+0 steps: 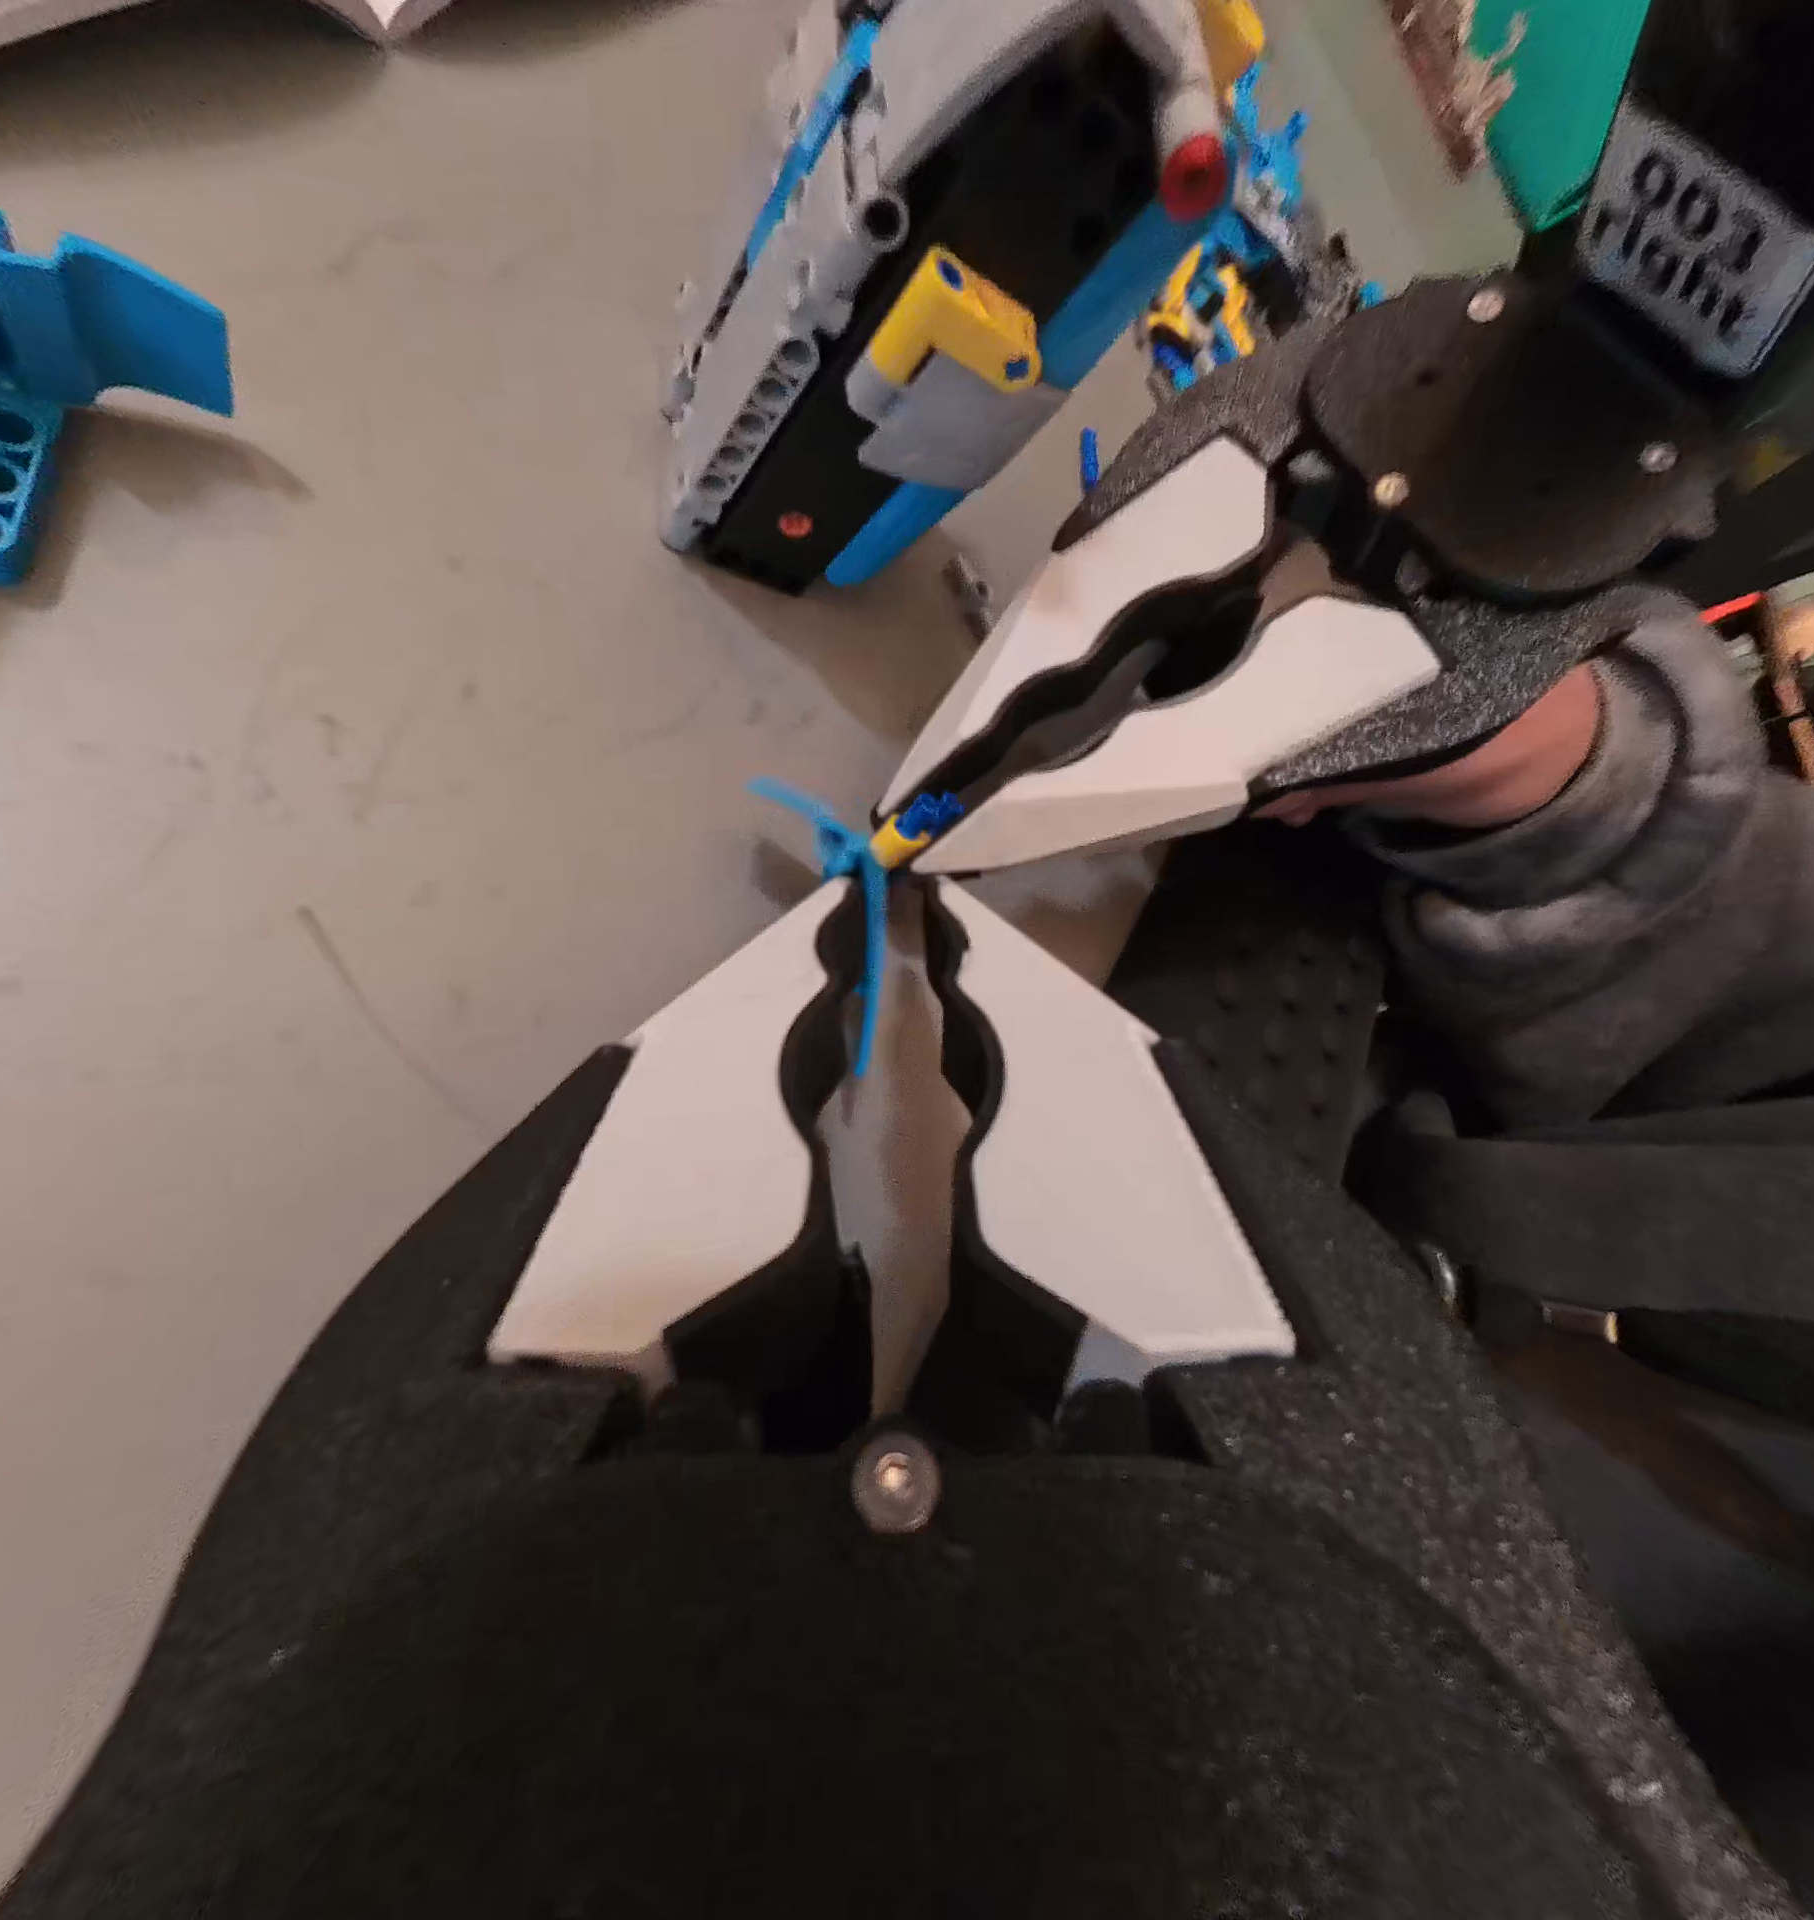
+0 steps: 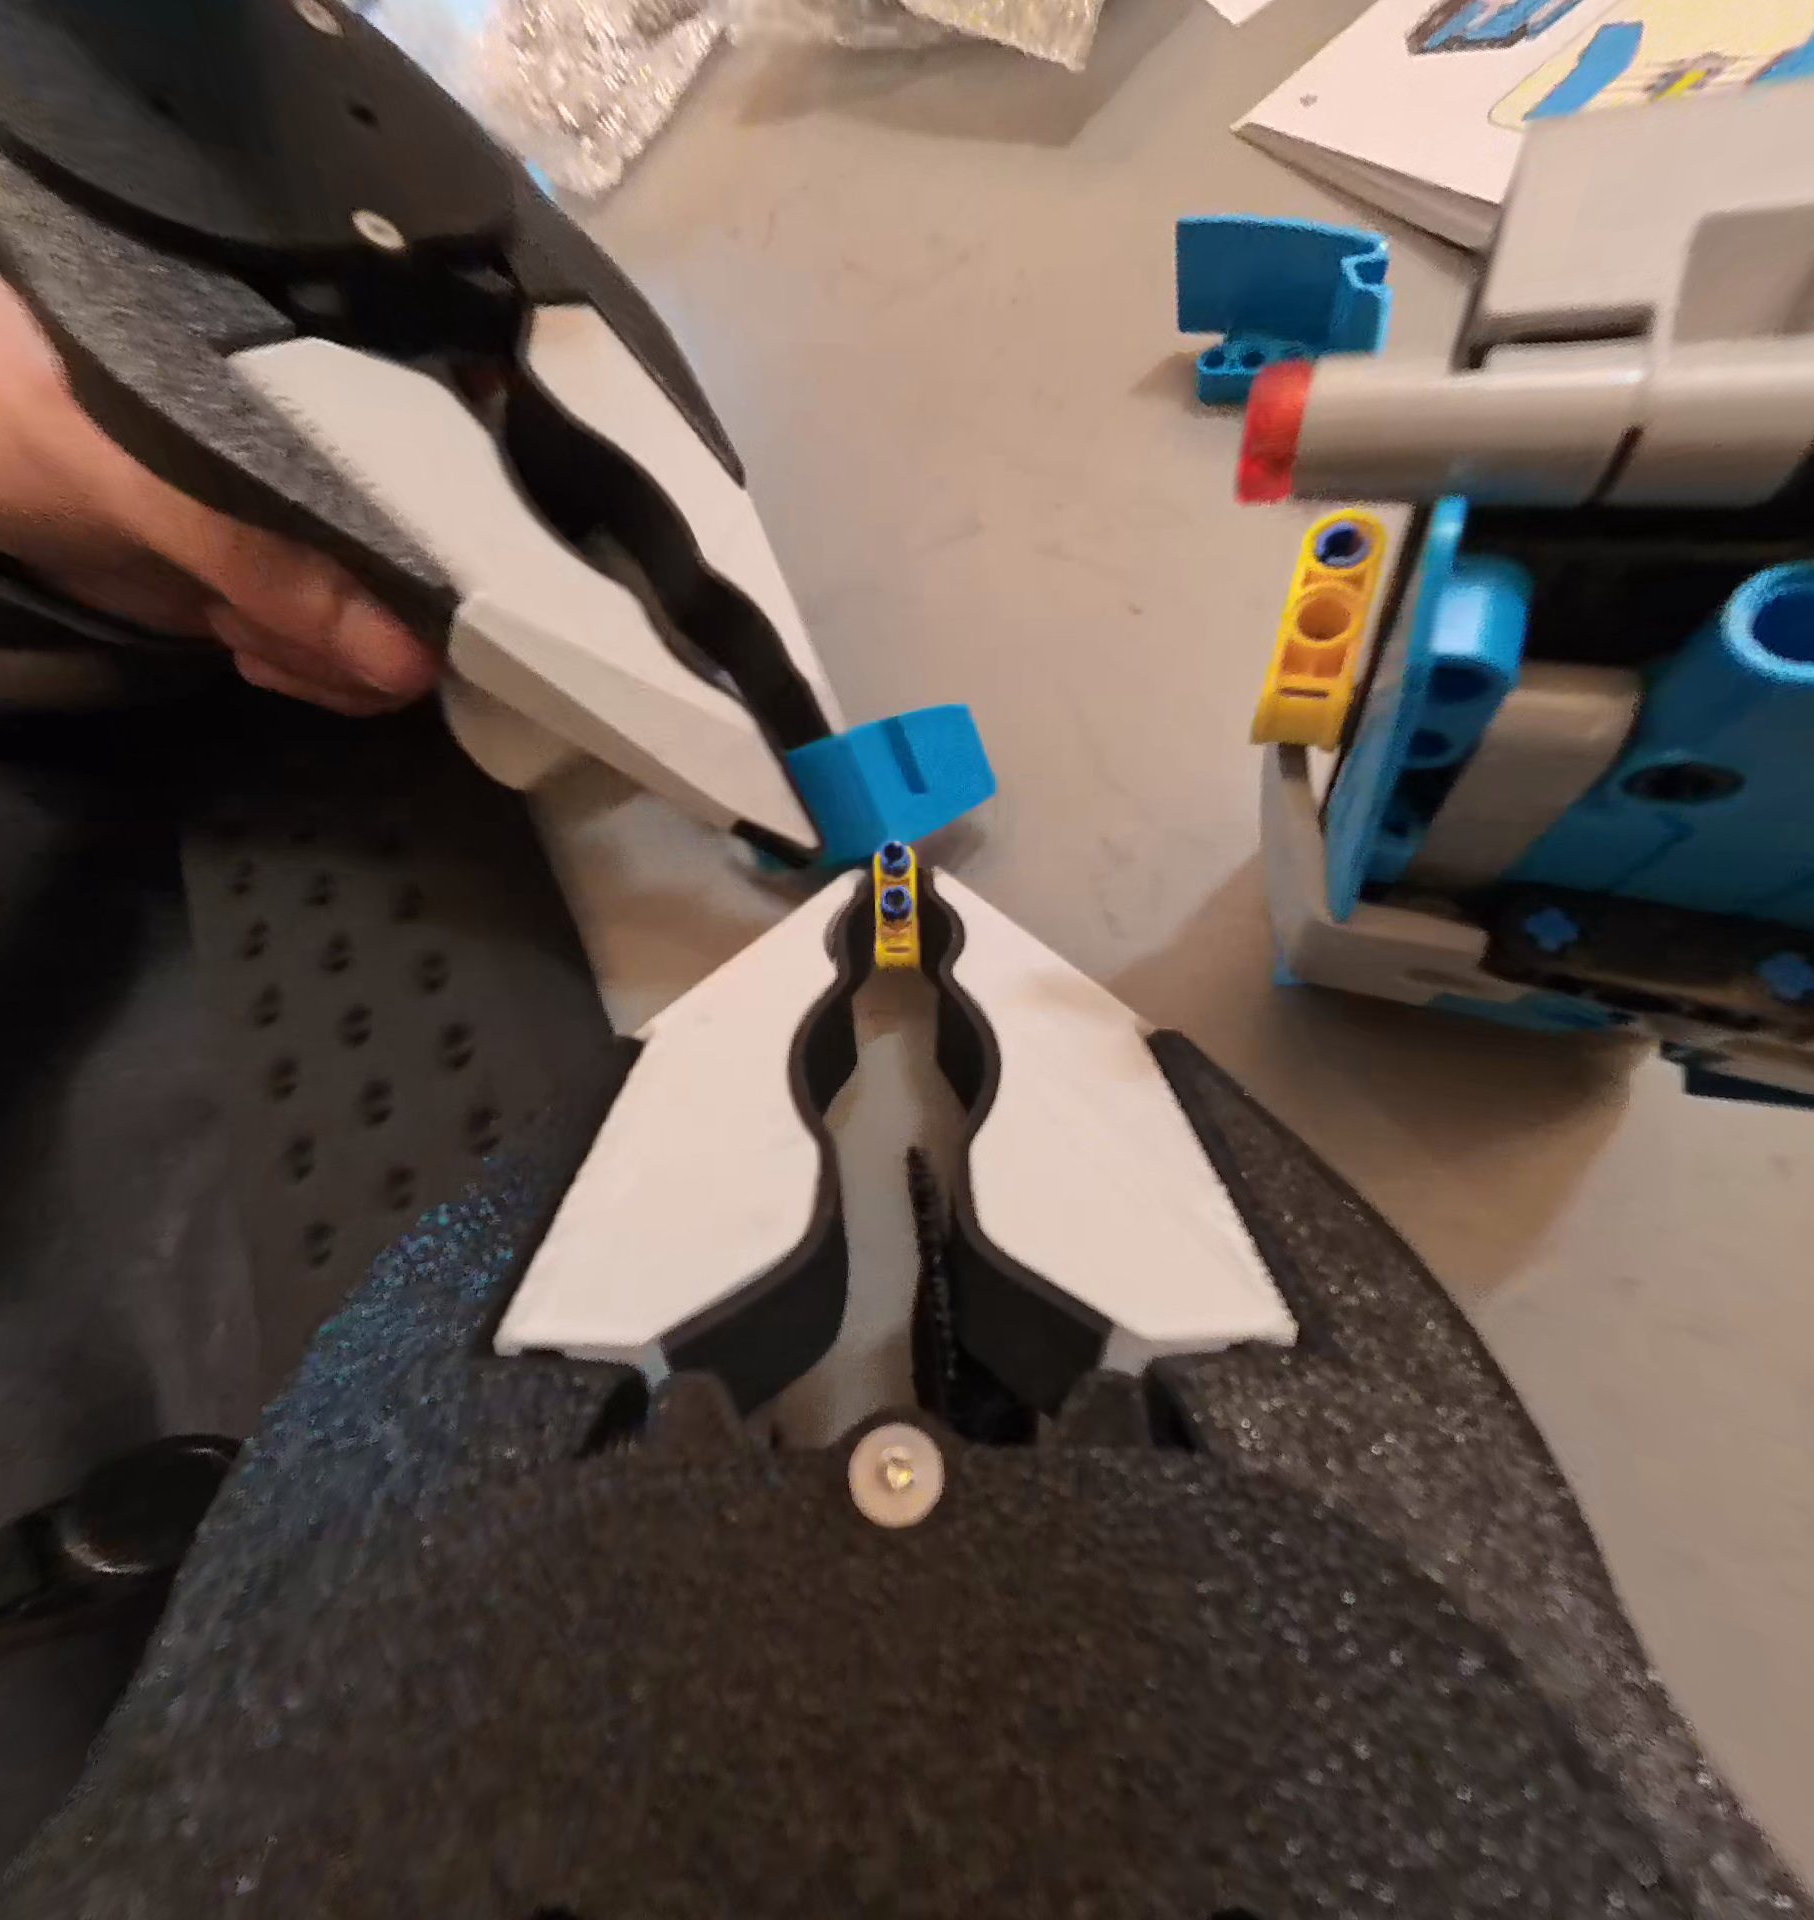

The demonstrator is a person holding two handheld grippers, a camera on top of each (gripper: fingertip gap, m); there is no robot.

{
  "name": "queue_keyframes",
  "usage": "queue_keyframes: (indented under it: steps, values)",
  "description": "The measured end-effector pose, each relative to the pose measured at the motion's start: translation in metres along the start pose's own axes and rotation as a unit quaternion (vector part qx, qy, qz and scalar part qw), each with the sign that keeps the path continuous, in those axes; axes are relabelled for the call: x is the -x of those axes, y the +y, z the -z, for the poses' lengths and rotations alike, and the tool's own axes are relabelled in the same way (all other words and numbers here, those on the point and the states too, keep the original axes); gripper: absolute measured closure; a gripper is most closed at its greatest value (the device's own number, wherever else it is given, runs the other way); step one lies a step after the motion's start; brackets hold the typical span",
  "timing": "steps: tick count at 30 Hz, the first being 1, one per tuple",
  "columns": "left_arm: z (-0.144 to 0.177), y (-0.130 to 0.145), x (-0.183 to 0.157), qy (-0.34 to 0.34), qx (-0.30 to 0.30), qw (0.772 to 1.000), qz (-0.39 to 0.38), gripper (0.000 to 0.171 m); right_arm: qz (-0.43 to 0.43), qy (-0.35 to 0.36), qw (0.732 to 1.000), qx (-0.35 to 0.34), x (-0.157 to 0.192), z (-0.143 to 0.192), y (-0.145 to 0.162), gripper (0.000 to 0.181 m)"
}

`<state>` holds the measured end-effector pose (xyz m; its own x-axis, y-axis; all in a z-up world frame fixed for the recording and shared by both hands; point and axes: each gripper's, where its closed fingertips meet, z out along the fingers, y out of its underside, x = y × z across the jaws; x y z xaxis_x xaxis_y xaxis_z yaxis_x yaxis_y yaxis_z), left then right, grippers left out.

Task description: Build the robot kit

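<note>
Now both grippers meet tip to tip above the desk (image 1: 259, 779). Left gripper (image 1: 882, 894) has its jaws clamped on a blue panel piece (image 2: 887, 779); right gripper (image 2: 895, 904) pinches a small yellow connector (image 2: 895, 914) with blue pins, touching that panel. Only the right wrist view shows the panel's broad face; the left shows it edge-on. A partly built model (image 1: 882, 343) sits nearby.

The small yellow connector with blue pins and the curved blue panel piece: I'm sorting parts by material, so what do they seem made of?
The small yellow connector with blue pins, pinched in the right gripper, looks like hard moulded plastic: crisp edges, round holes, even colour. The curved blue panel piece, held by the left gripper, also looks like rigid plastic, matte with a faintly grainy surface and a moulded slot. Neither can be confirmed by look alone.
</note>
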<state>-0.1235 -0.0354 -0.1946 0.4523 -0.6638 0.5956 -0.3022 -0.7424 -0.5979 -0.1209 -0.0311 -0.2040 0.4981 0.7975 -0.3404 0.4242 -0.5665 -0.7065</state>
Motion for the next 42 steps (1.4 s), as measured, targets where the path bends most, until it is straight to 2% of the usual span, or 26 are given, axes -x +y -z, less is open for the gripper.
queue_keyframes:
  steps: [6, 11, 14, 17, 18, 19, 20, 21, 23, 24, 25, 27, 30, 37, 42]
  values:
    - [-0.002, -0.002, 0.0, 0.003, 0.004, 1.0, -0.012, 0.166, -0.014, -0.005, 1.0, -0.013, 0.0, 0.002, -0.003, 0.174]
    - [-0.003, 0.016, 0.011, -0.07, 0.072, 0.986, -0.13, 0.164, -0.026, -0.009, 1.0, -0.011, -0.003, 0.001, -0.002, 0.174]
    - [-0.003, 0.017, 0.016, -0.119, 0.095, 0.965, -0.215, 0.166, -0.02, -0.005, 1.0, -0.008, -0.003, 0.001, -0.001, 0.174]
    - [0.0, 0.017, 0.019, -0.159, 0.135, 0.924, -0.321, 0.17, -0.012, 0.006, 1.0, -0.01, -0.004, 0.002, -0.002, 0.174]
    - [0.004, 0.012, 0.023, -0.18, 0.136, 0.908, -0.354, 0.17, -0.01, 0.011, 1.0, -0.017, -0.005, 0.004, -0.004, 0.174]
    - [0.008, -0.001, 0.023, -0.188, 0.111, 0.9, -0.378, 0.17, -0.007, 0.022, 0.999, -0.033, -0.007, 0.009, -0.008, 0.174]
    - [0.013, -0.016, 0.014, -0.163, 0.071, 0.906, -0.384, 0.17, -0.002, 0.036, 0.998, -0.059, -0.01, 0.016, -0.016, 0.174]
    - [0.019, -0.03, -0.001, -0.108, 0.021, 0.922, -0.37, 0.17, 0.002, 0.045, 0.995, -0.087, -0.01, 0.024, -0.024, 0.174]
    - [0.039, -0.062, -0.025, 0.0, -0.085, 0.958, -0.273, 0.17, 0.007, 0.035, 0.986, -0.16, -0.003, 0.042, -0.045, 0.174]
    - [0.049, -0.073, -0.037, 0.076, -0.124, 0.966, -0.212, 0.17, -0.001, 0.026, 0.98, -0.196, 0.001, 0.05, -0.056, 0.174]
    - [0.06, -0.081, -0.05, 0.154, -0.161, 0.963, -0.155, 0.17, -0.015, 0.011, 0.974, -0.226, 0.006, 0.056, -0.065, 0.174]
    - [0.069, -0.088, -0.057, 0.239, -0.194, 0.948, -0.074, 0.17, -0.045, -0.019, 0.956, -0.288, 0.013, 0.069, -0.084, 0.174]
    - [0.064, -0.083, -0.057, 0.272, -0.197, 0.941, -0.047, 0.17, -0.063, -0.052, 0.94, -0.332, 0.019, 0.079, -0.098, 0.174]
    - [0.063, -0.08, -0.048, 0.29, -0.199, 0.935, -0.043, 0.169, -0.056, -0.065, 0.945, -0.315, 0.02, 0.07, -0.101, 0.174]
    - [0.064, -0.08, -0.04, 0.297, -0.186, 0.935, -0.054, 0.168, -0.084, -0.101, 0.94, -0.316, 0.018, 0.064, -0.105, 0.174]
